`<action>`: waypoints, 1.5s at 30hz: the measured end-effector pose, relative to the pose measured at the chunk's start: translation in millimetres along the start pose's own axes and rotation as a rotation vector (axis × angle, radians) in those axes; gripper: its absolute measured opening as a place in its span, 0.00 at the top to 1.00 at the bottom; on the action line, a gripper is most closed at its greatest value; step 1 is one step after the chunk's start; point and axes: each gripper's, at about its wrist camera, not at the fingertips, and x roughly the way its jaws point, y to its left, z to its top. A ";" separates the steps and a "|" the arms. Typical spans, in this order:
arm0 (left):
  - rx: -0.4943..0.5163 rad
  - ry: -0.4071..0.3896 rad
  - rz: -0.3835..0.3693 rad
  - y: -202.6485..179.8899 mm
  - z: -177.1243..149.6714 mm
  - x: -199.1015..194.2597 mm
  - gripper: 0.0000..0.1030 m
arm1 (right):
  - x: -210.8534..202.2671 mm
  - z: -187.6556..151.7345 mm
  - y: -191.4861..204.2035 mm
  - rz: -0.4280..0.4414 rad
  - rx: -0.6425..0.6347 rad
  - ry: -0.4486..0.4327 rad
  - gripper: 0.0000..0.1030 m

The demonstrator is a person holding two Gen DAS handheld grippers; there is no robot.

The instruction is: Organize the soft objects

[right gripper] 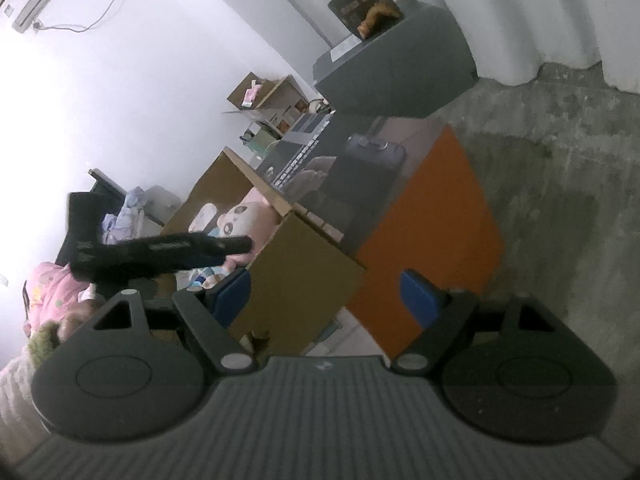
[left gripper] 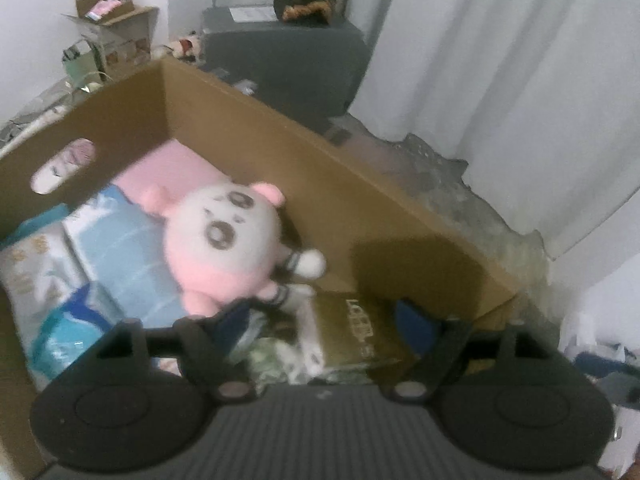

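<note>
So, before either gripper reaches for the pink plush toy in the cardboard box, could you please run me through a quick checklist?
1. Left gripper jaws open with nothing between them: ok.
2. Right gripper jaws open and empty: ok.
3. Pink plush toy in plain sight, lying on top of the packets in the cardboard box: ok.
4. Left gripper lined up on the toy: not ok; the toy sits up and to the left of the gap between the fingers.
5. Right gripper over the box: not ok; it is outside, facing the box's outer wall.
6. Whether the toy lies loose or is wedged among the packets: cannot tell.
</note>
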 end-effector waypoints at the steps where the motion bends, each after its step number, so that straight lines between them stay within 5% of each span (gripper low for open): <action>1: -0.003 -0.009 0.002 2.2 -1.0 -10.1 0.20 | 0.4 -1.2 1.5 0.003 0.003 0.001 0.21; 8: -0.013 -0.115 0.067 8.4 -25.4 -103.5 0.15 | 2.6 -19.5 29.7 -0.002 -0.054 -0.029 0.17; 18: -0.173 -0.243 0.266 37.1 -135.2 -198.8 0.03 | -7.3 -46.4 96.5 0.035 -0.228 -0.041 0.08; 26: -0.362 -0.314 0.336 55.8 -201.4 -221.6 0.00 | -5.8 -74.4 176.9 0.044 -0.467 0.013 0.01; 32: -0.392 -0.285 0.364 61.3 -228.9 -218.9 0.00 | 2.3 -105.2 224.3 0.029 -0.637 0.074 0.01; 45: -0.455 -0.278 0.439 66.4 -243.3 -214.7 0.00 | 28.2 -125.7 249.3 -0.006 -0.692 0.188 0.01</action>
